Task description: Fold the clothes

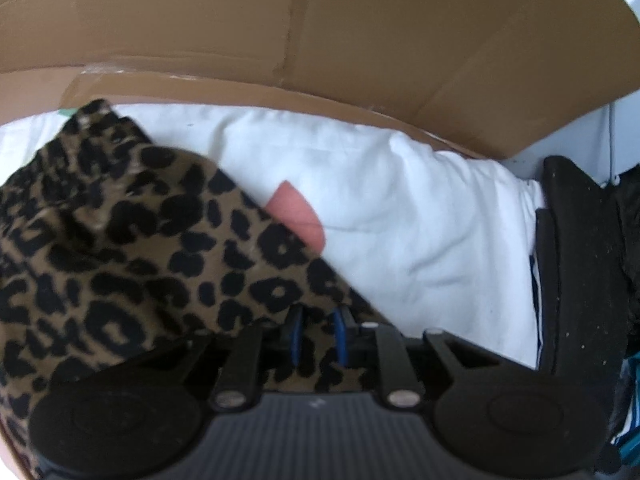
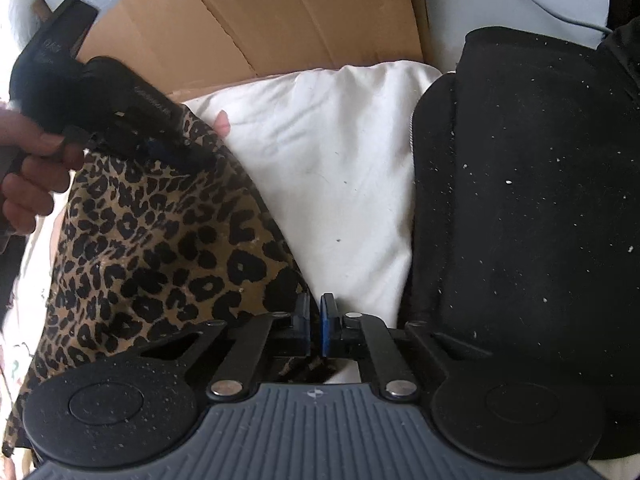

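A leopard-print garment (image 1: 120, 240) hangs bunched across the left of the left wrist view. My left gripper (image 1: 318, 332) is shut on a fold of it, with patterned cloth showing between the blue pads. In the right wrist view the same garment (image 2: 160, 248) stretches from the left gripper (image 2: 180, 152), held by a hand (image 2: 32, 168) at the upper left, down to my right gripper (image 2: 316, 320). The right gripper's blue pads are almost together on the garment's lower edge. A small pink thing (image 1: 298, 212) peeks from behind the cloth.
A white pillow or sheet (image 2: 340, 160) lies beneath the garment. A brown cardboard box (image 1: 320, 32) stands behind it. A black speckled padded object (image 2: 520, 200) fills the right side, also seen at the right edge (image 1: 576, 260) of the left wrist view.
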Motion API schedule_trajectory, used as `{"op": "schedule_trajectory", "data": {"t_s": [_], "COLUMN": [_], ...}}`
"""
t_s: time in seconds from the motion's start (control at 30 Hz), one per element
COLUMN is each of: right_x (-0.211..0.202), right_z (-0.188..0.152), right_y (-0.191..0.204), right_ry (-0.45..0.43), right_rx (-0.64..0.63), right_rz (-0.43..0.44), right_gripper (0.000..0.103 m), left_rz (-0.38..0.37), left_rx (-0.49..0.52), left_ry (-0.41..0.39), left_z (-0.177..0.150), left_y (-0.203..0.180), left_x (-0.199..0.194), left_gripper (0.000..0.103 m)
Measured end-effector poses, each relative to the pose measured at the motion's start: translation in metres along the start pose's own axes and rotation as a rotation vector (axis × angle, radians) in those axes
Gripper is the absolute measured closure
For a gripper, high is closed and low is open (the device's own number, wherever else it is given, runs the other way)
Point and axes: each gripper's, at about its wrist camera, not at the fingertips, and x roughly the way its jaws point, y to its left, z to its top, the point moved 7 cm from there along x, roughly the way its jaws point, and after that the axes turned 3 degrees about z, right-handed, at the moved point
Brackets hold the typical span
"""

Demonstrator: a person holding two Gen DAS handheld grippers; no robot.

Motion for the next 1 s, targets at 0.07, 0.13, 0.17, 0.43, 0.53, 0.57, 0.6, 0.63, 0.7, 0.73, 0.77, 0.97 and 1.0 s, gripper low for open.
{"op": "schedule_trajectory", "data": {"t_s": [0.07, 0.13, 0.17, 0.43, 0.53, 0.57, 0.6, 0.63, 0.7, 0.73, 0.77, 0.97, 1.0], "right_x": [0.000, -0.001, -0.001, -0.004, -0.008, -0.010, -0.012, -0.015, -0.020, -0.022, -0.023, -0.023, -0.020], "right_z": [0.000, -0.001, -0.001, -0.003, -0.001, 0.000, 0.002, 0.004, 0.009, 0.012, 0.015, 0.028, 0.029], "right_y": [0.000, 0.000, 0.000, 0.000, -0.003, -0.005, -0.006, -0.006, -0.004, -0.002, 0.002, 0.036, 0.043], "right_ry": [-0.003, -0.005, -0.007, -0.018, -0.027, -0.031, -0.038, -0.049, -0.070, -0.082, -0.092, -0.129, -0.126], "right_rx": [0.004, 0.007, 0.009, 0.025, 0.030, 0.035, 0.036, 0.035, 0.024, 0.022, 0.018, -0.039, -0.053], "right_rz": [-0.009, -0.017, -0.022, -0.058, -0.087, -0.089, -0.091, -0.091, -0.085, -0.076, -0.061, 0.029, 0.040], "right_gripper": [0.102, 0.102, 0.101, 0.100, 0.103, 0.103, 0.103, 0.103, 0.102, 0.102, 0.102, 0.102, 0.102], "left_rz": [-0.011, -0.024, -0.025, -0.035, -0.051, -0.057, -0.053, -0.045, -0.028, -0.019, -0.011, 0.076, 0.087], "left_rx": [0.003, 0.001, -0.004, 0.057, 0.078, 0.085, 0.099, 0.114, 0.142, 0.155, 0.165, 0.227, 0.221], "left_ry": [-0.006, -0.008, -0.010, -0.045, -0.063, -0.068, -0.073, -0.078, -0.092, -0.100, -0.108, -0.138, -0.138], "left_z": [0.002, 0.005, 0.007, 0.014, 0.015, 0.016, 0.016, 0.014, 0.012, 0.009, 0.007, -0.008, -0.010], "left_y": [-0.004, -0.008, -0.008, -0.007, -0.003, -0.002, 0.001, 0.006, 0.018, 0.025, 0.032, 0.076, 0.083], "left_x": [0.004, 0.007, 0.009, -0.016, -0.033, -0.039, -0.045, -0.051, -0.063, -0.070, -0.075, -0.098, -0.099], "left_gripper": [0.088, 0.090, 0.090, 0.094, 0.093, 0.093, 0.093, 0.091, 0.089, 0.085, 0.082, 0.077, 0.077]}}
